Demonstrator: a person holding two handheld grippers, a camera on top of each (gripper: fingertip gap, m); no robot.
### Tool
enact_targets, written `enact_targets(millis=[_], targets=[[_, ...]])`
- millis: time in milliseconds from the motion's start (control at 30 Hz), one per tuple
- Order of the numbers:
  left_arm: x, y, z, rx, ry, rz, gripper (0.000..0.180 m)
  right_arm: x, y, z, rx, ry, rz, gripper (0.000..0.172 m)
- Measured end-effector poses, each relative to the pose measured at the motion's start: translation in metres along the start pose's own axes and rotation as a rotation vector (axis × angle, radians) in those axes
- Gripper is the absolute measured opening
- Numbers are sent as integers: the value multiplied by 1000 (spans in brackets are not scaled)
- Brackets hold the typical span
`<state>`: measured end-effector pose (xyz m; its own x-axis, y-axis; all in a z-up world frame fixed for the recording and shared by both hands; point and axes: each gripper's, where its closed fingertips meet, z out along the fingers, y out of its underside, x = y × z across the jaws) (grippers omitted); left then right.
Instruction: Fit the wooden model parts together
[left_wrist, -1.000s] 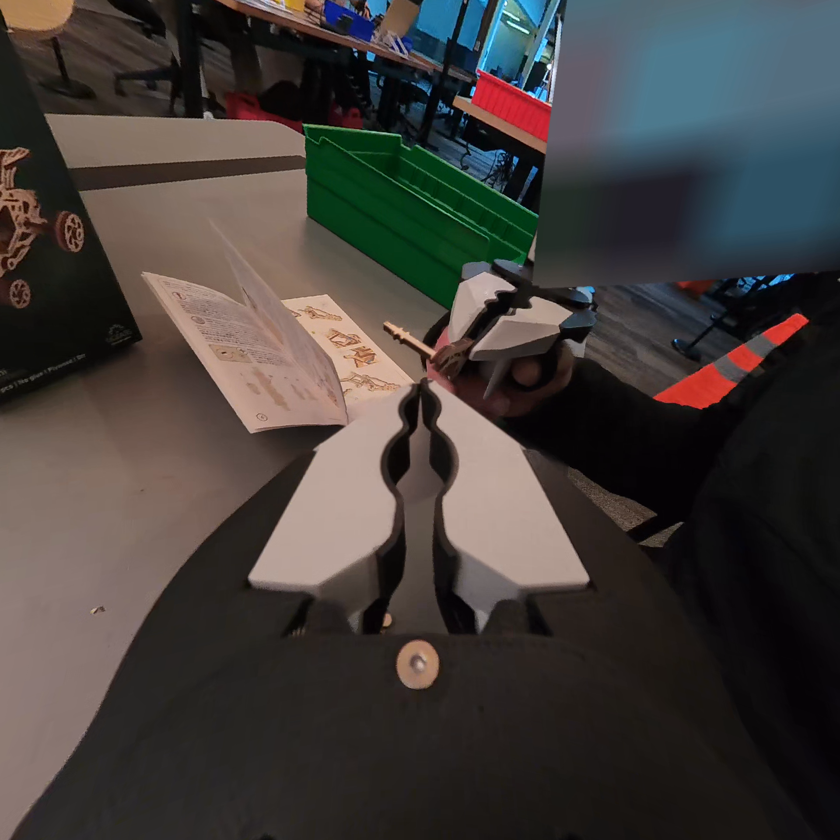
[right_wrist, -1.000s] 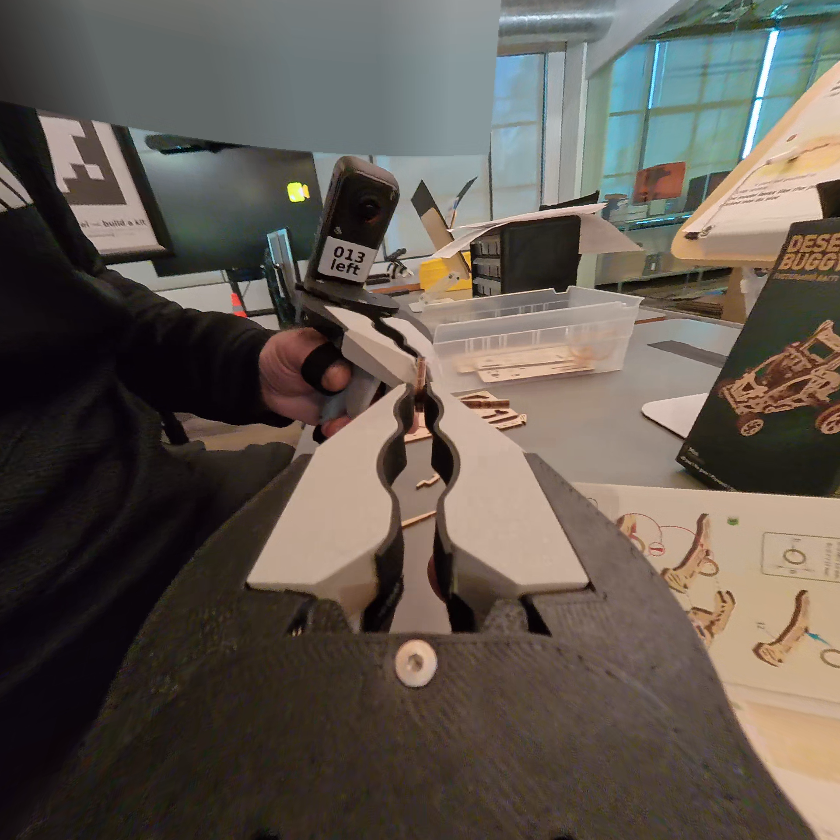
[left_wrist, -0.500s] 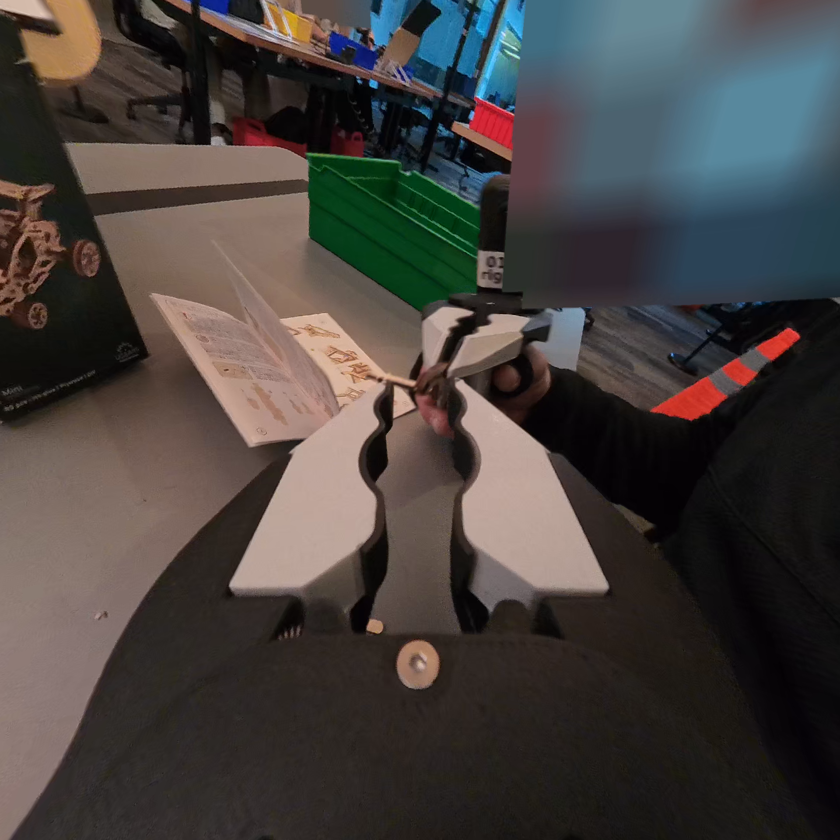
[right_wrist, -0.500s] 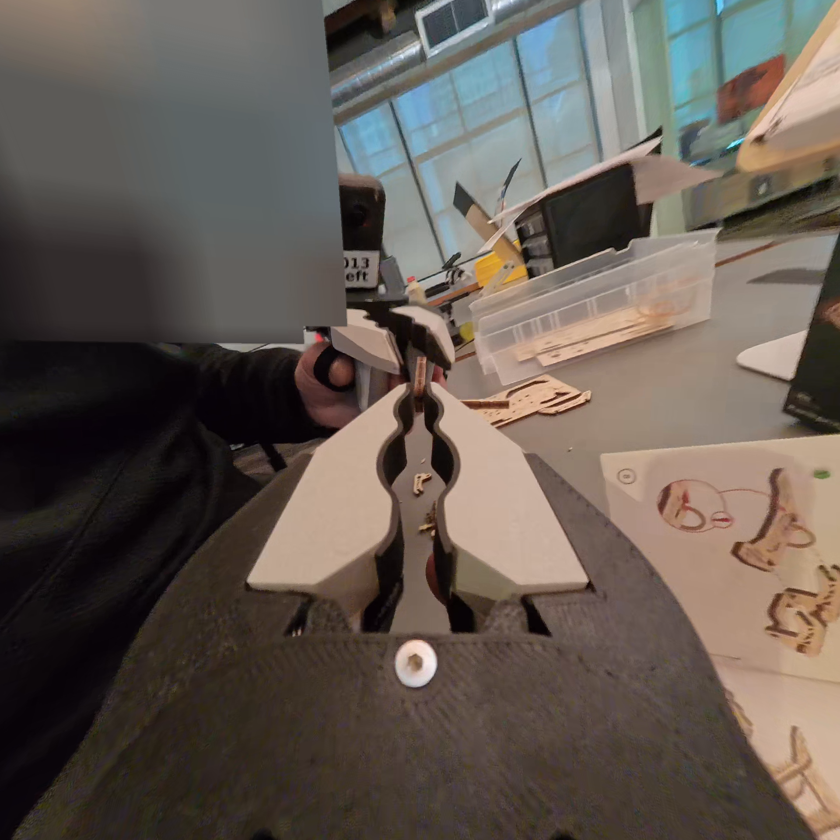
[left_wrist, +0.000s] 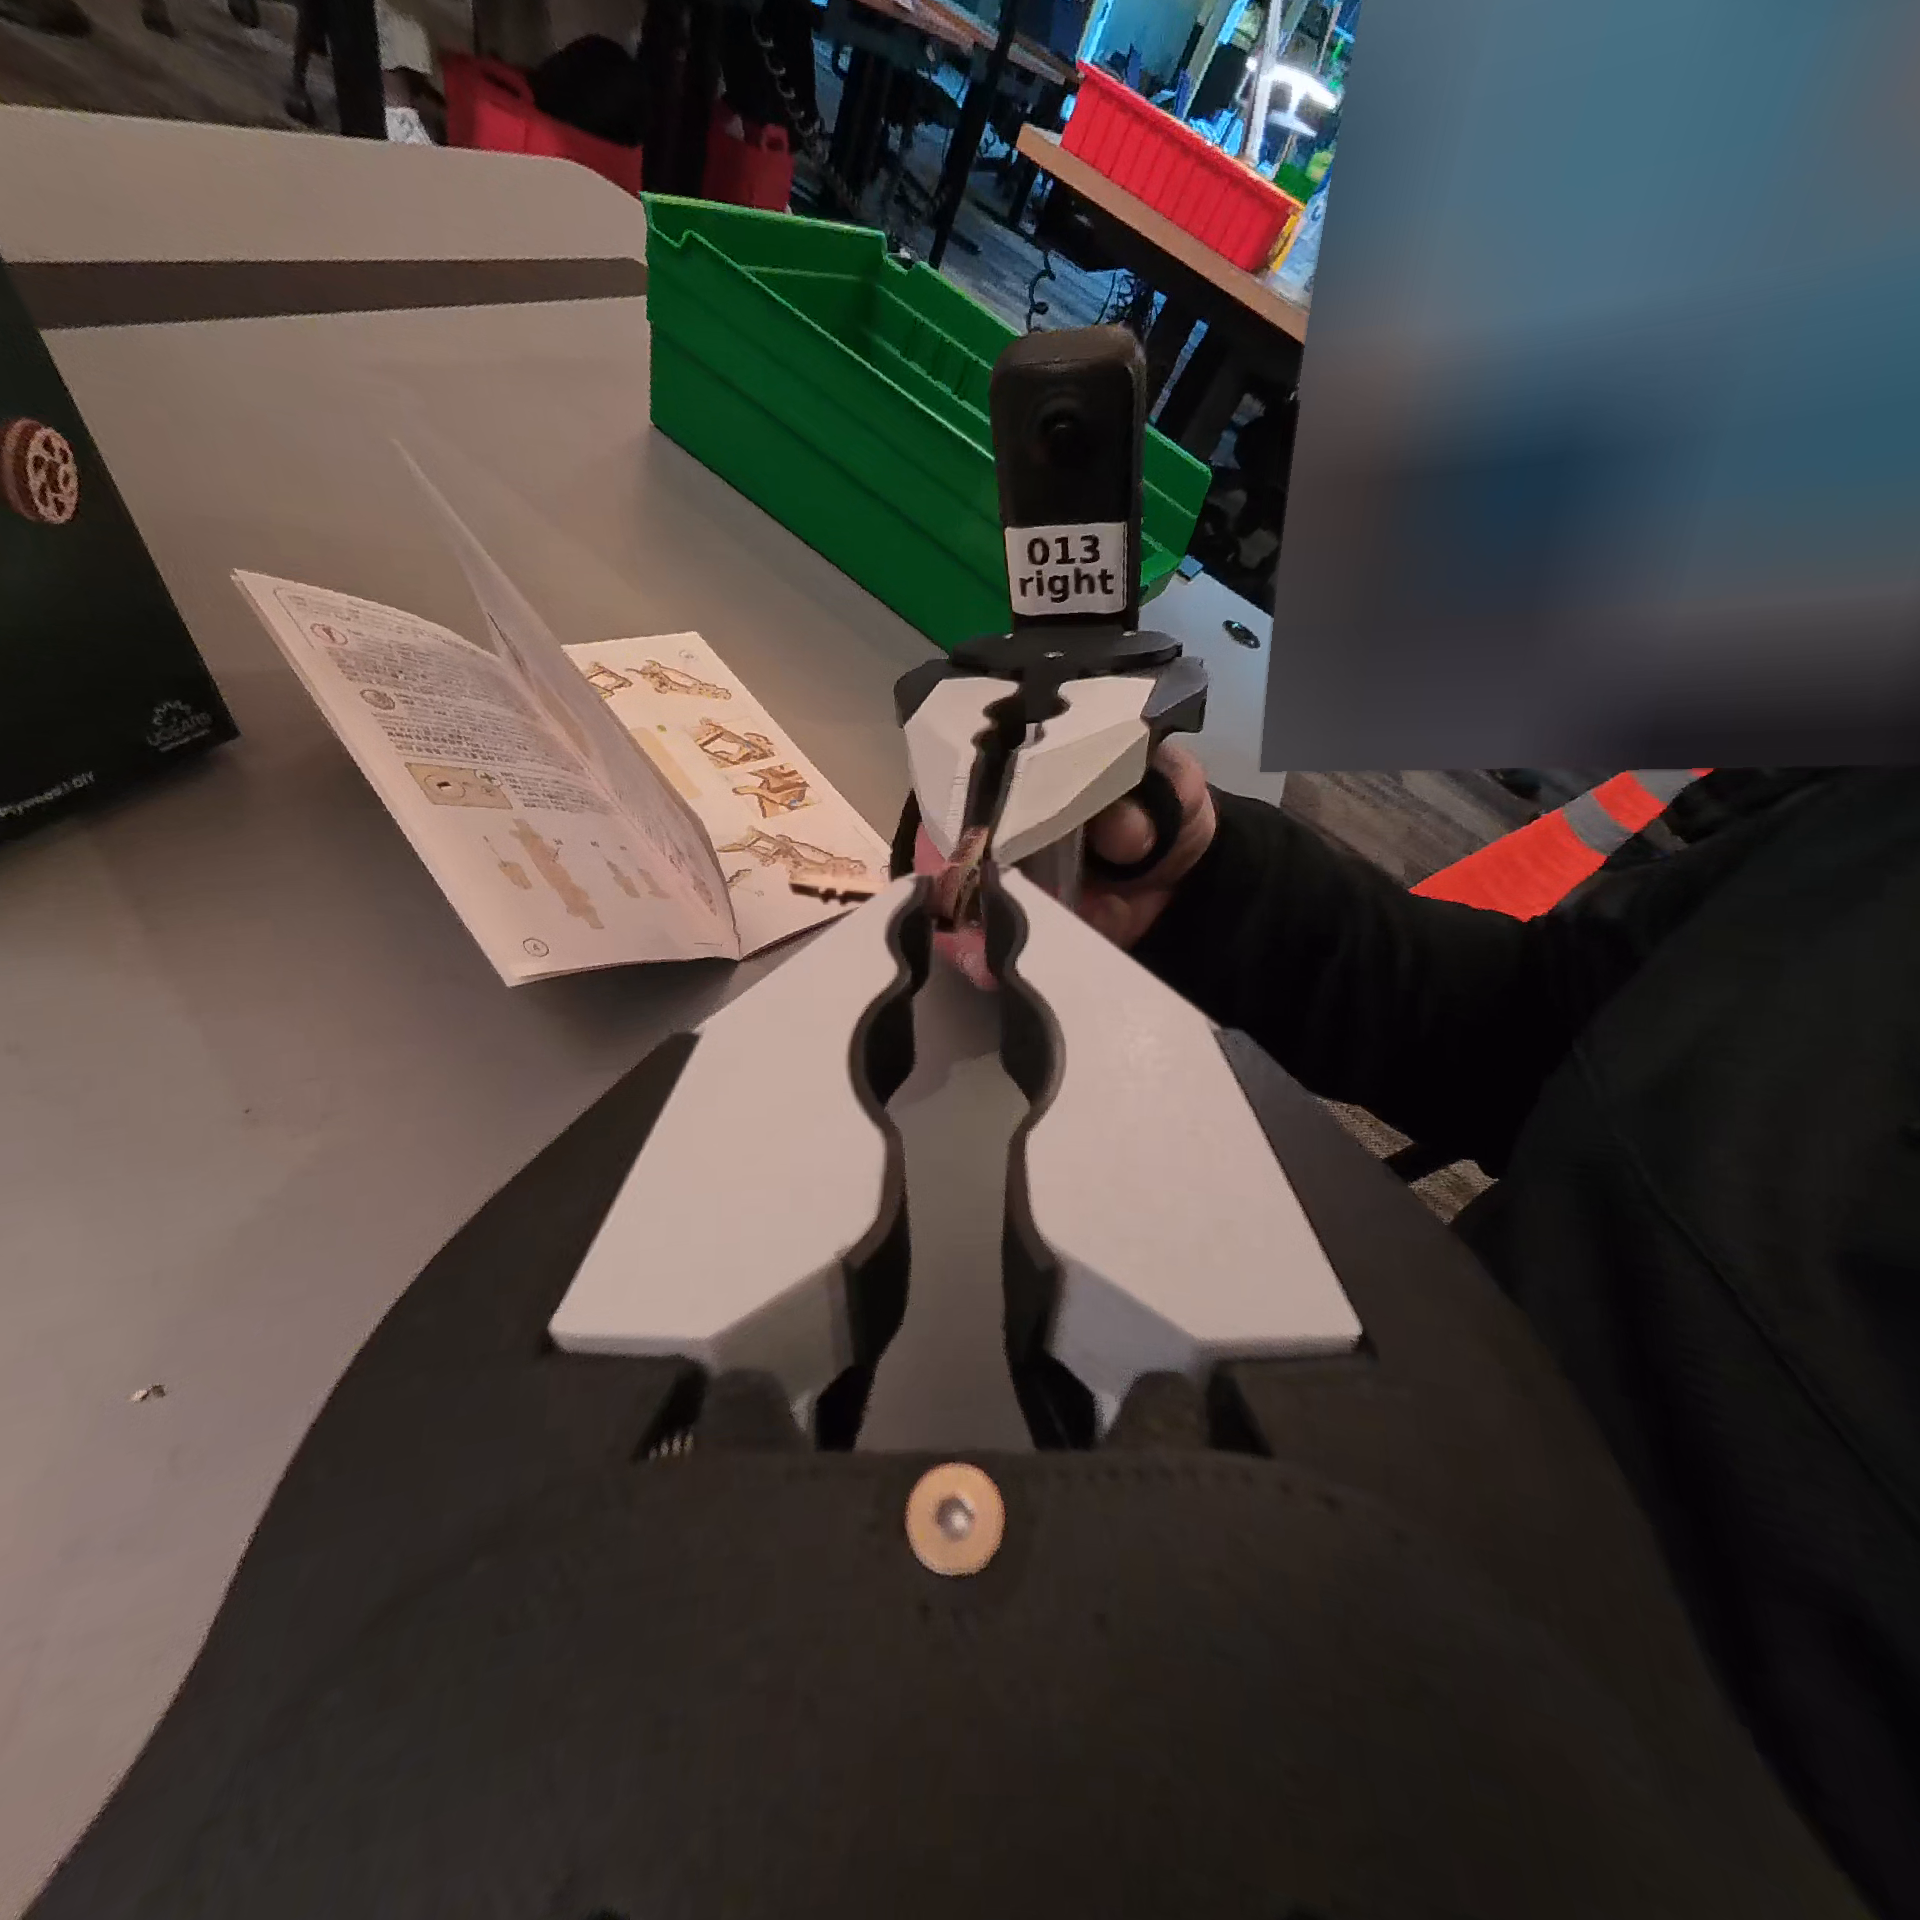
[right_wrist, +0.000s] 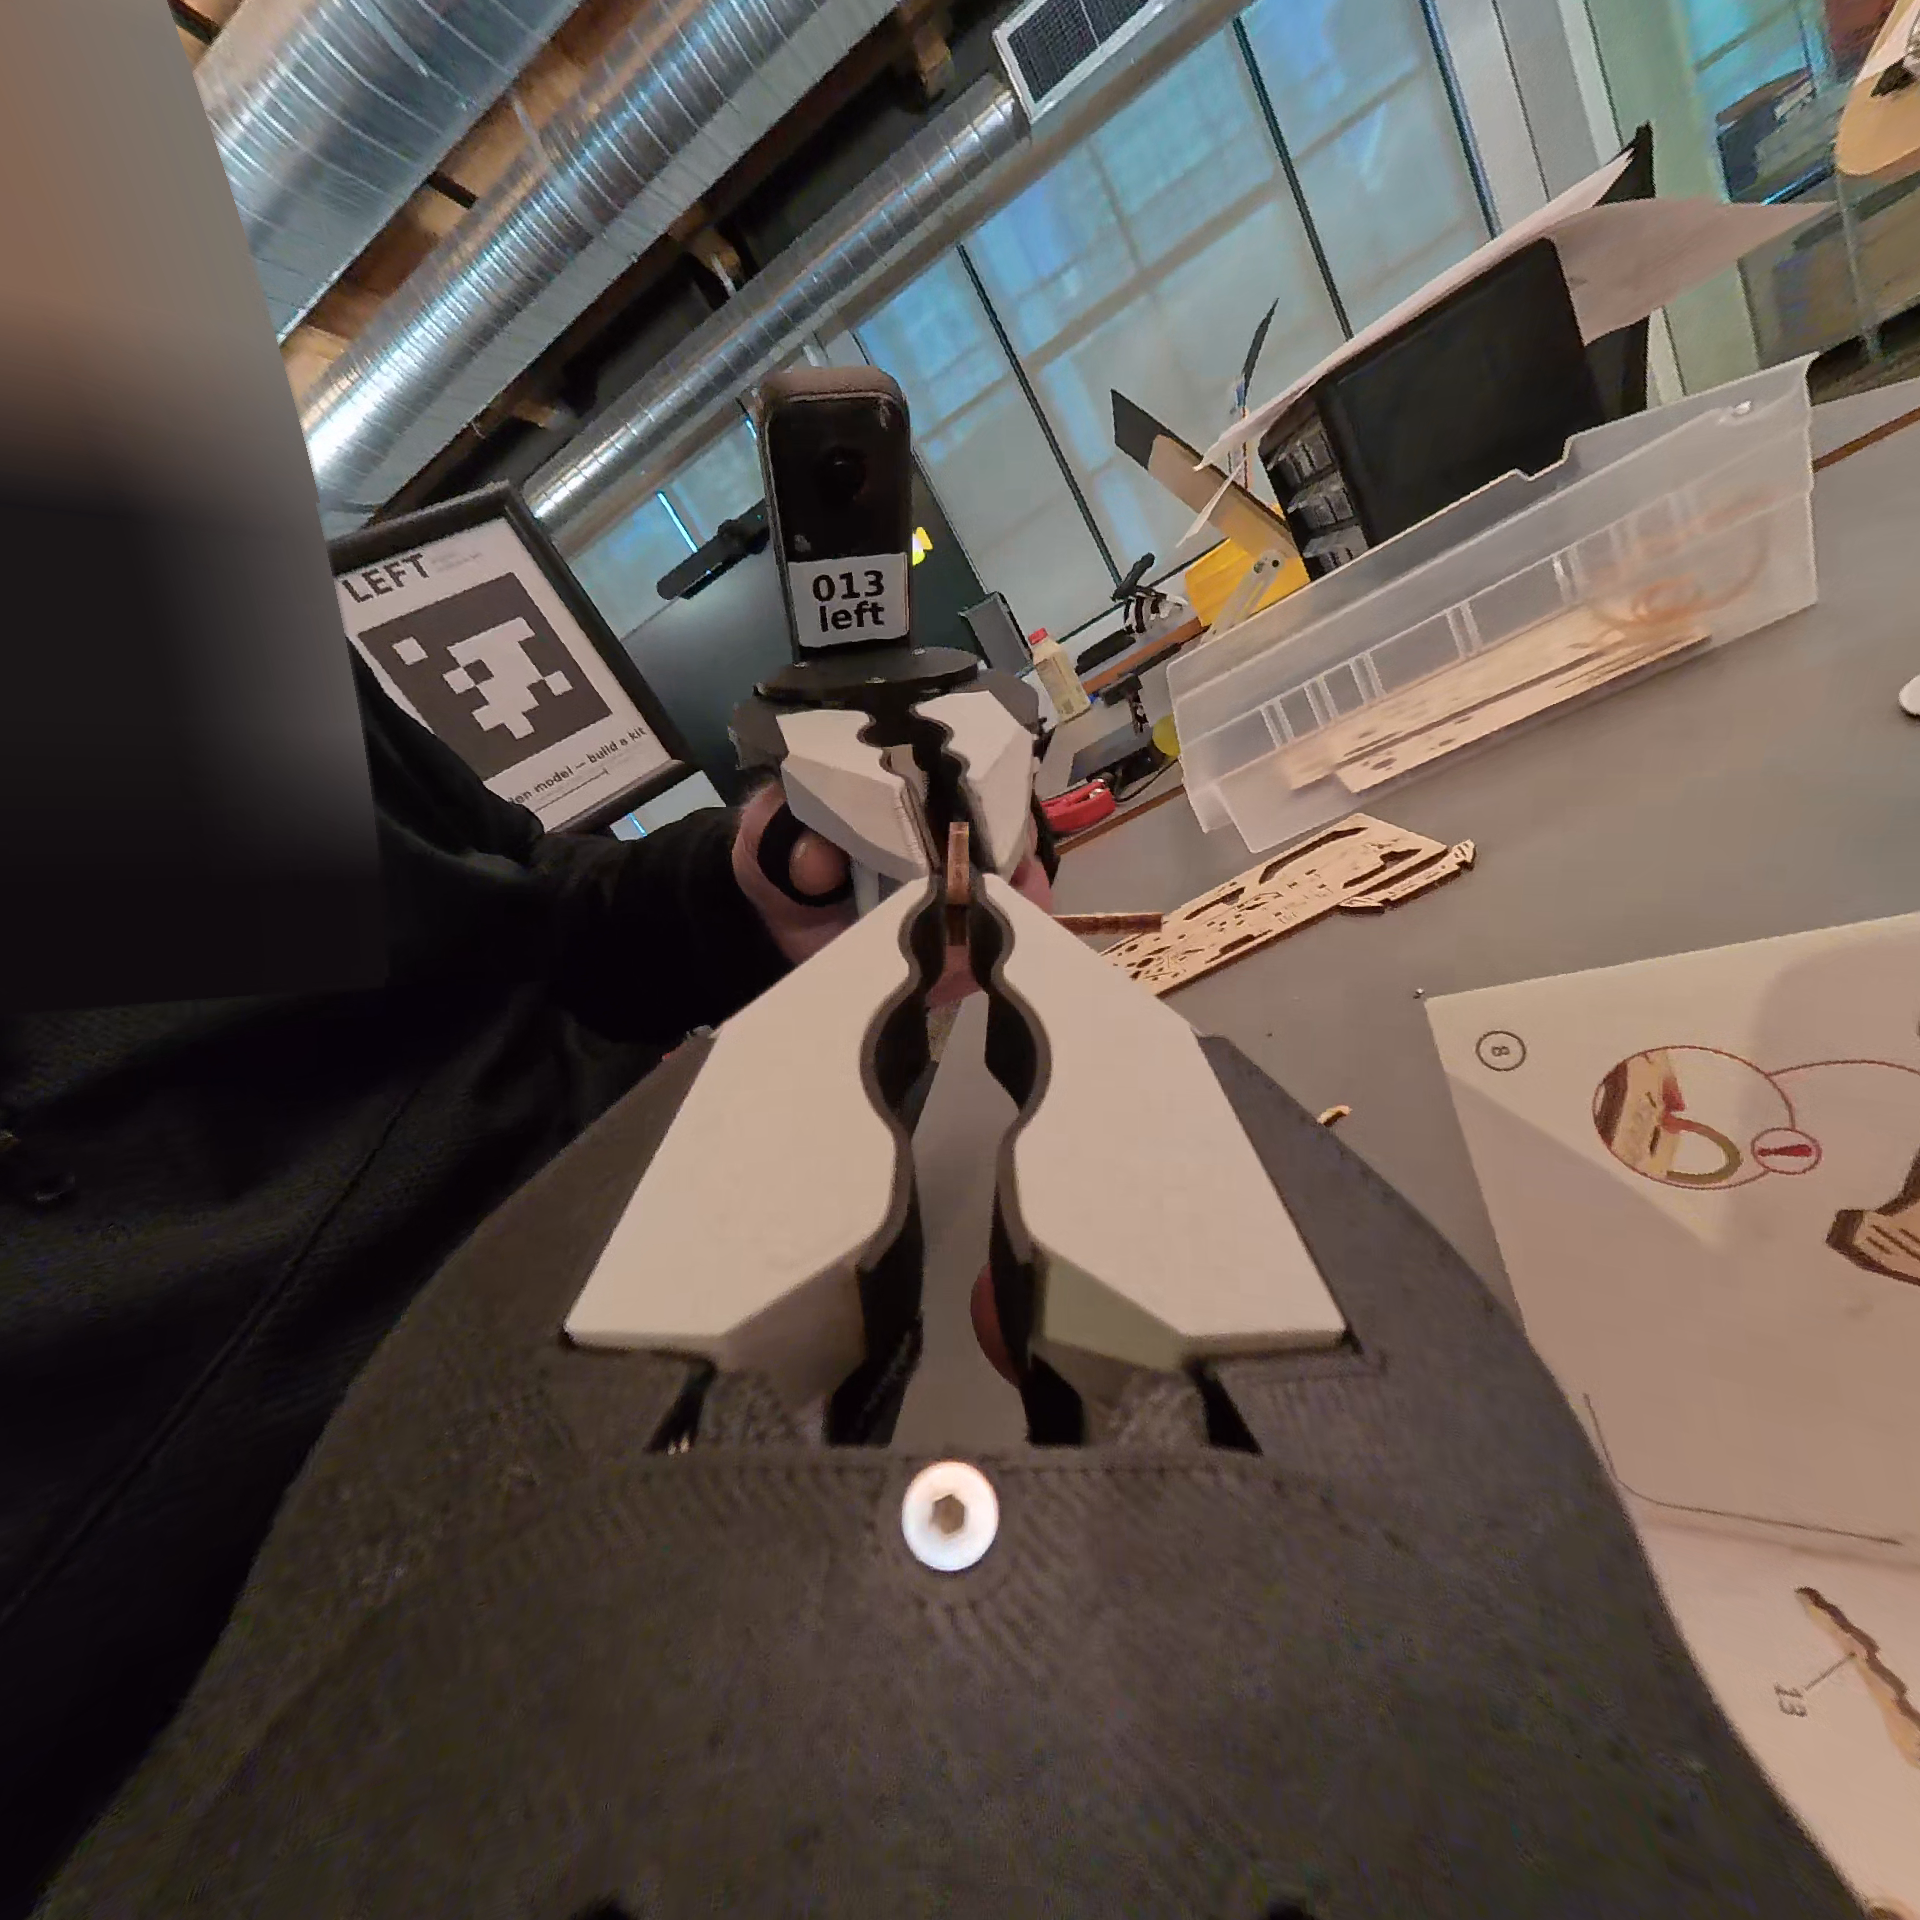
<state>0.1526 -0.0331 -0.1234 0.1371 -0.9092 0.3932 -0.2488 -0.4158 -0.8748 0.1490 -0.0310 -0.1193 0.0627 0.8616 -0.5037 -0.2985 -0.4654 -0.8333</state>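
The two grippers meet tip to tip above the grey table (left_wrist: 260, 1039). My right gripper (right_wrist: 956, 906) is shut on a small flat wooden part (right_wrist: 956, 862), which I see edge-on. A thin wooden rod (left_wrist: 831, 886) sticks out sideways from that part; it also shows in the right wrist view (right_wrist: 1117, 920). My left gripper (left_wrist: 951, 899) has its fingers closed narrowly on the other end of the same wooden part (left_wrist: 964, 857). In the left wrist view the right gripper (left_wrist: 975, 831) faces me. In the right wrist view the left gripper (right_wrist: 951, 831) faces me.
A green bin (left_wrist: 831, 395), an open instruction booklet (left_wrist: 499, 748) and a dark kit box (left_wrist: 83, 665) are on the table. A clear bin (right_wrist: 1507, 665), a wooden part sheet (right_wrist: 1278, 904) and an instruction sheet (right_wrist: 1714, 1143) lie to the right. A person's dark sleeves are close by. The tips of both grippers are at nearly the same place.
My left gripper was shut on nothing. It opened, moved up to the right gripper and closed on the wooden part held there. The right gripper kept its grasp and tilted upward.
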Motion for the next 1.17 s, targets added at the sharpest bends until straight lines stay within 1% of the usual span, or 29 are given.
enact_targets(millis=[67,167,200,233,367,467,800,933,1033,1167], targets=[[-1,0,0,-10,-4,-1,4,0,-1,0,5,1,7,1],[-2,-1,0,5,5,-72,1,6,-3,0,19,34,12,2],[-5,-1,-1,11,-6,-93,1,8,-4,0,24,46,14,7],[-8,-3,-4,27,-7,-125,1,8,-6,-1,36,47,19,16],[-19,-6,-15,65,-5,-261,1,12,-11,-5,58,77,9,16],[-27,-8,-23,99,-13,-342,1,14,-6,-4,30,96,-4,15],[-37,-6,-32,113,-54,-374,1,7,4,1,-22,77,-48,11],[-40,-3,-33,94,-96,-326,1,-14,8,6,-47,-10,-115,5],[-39,-3,-31,81,-101,-295,2,-34,13,9,-69,-93,-171,1],[-40,-2,-27,73,-103,-287,2,-45,13,8,-60,-139,-195,0]])
